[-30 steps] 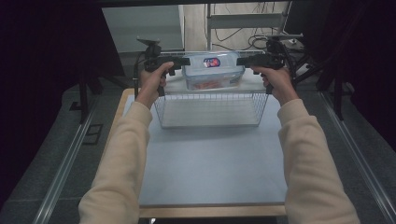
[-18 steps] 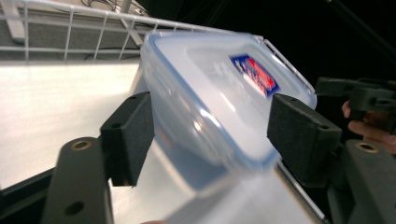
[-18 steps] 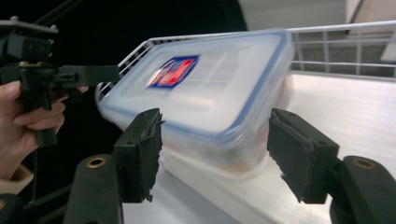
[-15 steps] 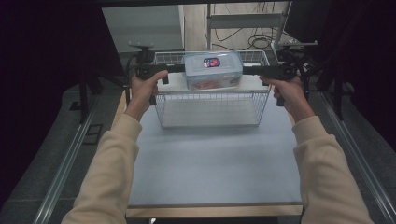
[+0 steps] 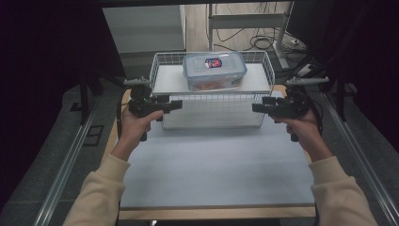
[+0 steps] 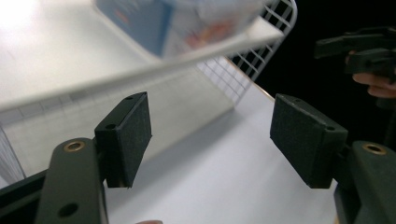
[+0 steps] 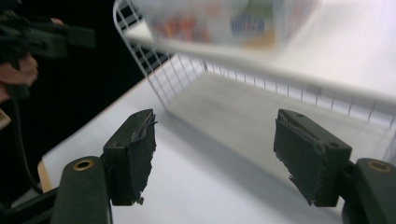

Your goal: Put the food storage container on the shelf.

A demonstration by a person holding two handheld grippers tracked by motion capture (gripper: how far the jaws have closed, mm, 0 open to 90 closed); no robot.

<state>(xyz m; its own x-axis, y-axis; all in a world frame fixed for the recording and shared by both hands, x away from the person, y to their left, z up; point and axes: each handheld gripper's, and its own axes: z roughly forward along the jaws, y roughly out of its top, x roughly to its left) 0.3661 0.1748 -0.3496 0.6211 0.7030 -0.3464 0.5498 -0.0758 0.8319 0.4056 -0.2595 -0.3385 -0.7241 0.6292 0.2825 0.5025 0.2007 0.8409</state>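
The left tool [image 5: 173, 104] hangs over the desk [image 5: 216, 165] just off the basket's [image 5: 212, 96] left front corner, its jaws having just been opening, nothing between them. The box [image 5: 214, 70] (blue-rimmed lid, clipped) sits on the white shelf inside the basket, towards the back. The right tool [image 5: 259, 108] mirrors it at the right corner, jaws likewise just opened wider and empty.

From above I see my left gripper [image 5: 176, 104] and right gripper [image 5: 256, 108] pointing inward at each other, just in front of the wire basket [image 5: 211, 117]. Both have just been opening, nothing between the jaws. The plastic box [image 5: 214, 70] sits beyond and between them, on the basket's shelf [image 5: 167, 80].
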